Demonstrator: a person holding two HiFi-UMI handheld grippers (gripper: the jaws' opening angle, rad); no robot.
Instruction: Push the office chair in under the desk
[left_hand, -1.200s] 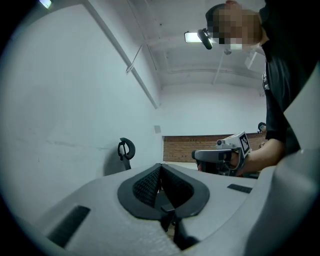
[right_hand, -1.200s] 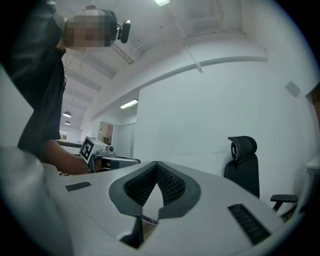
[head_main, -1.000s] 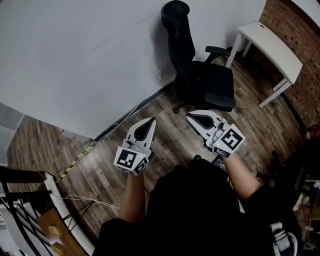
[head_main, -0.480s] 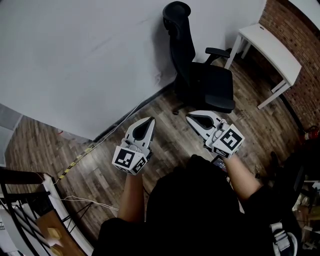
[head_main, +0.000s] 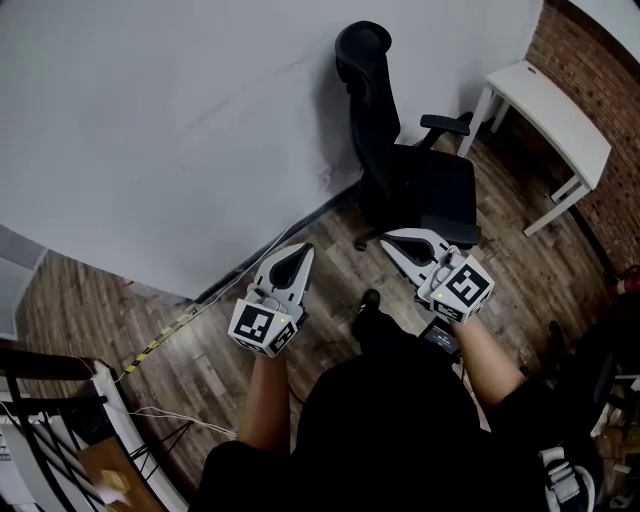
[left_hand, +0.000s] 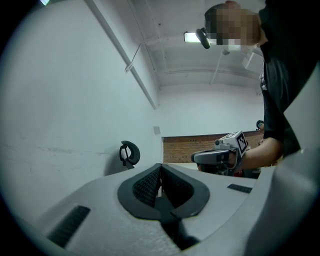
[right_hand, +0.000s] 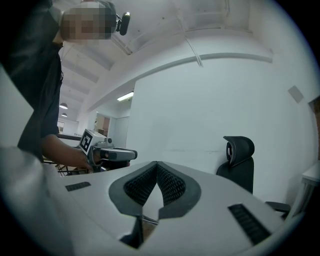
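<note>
left gripper (head_main: 300, 252) and right gripper (head_main: 392, 241), jaws clenched on nothing, hover short of the office chair (head_main: 425, 190) by the wall (head_main: 180, 120), apart from the white bench (head_main: 556, 104). best to plant both on the backrest (head_main: 372, 120) and push evenly benchward.

**The count, kind by kind**

One black office chair (head_main: 420, 185), showing one headrest (head_main: 362, 45) and one armrest (head_main: 447, 123). One white table (head_main: 555, 100). Two grippers: one left gripper (head_main: 301, 252) and one right gripper (head_main: 390, 241). Two marker cubes, one on the left (head_main: 262, 325) and one on the right (head_main: 462, 287). One person (head_main: 390, 420). One yellow-and-black tape strip (head_main: 160, 335) on the floor (head_main: 100, 290).
</note>
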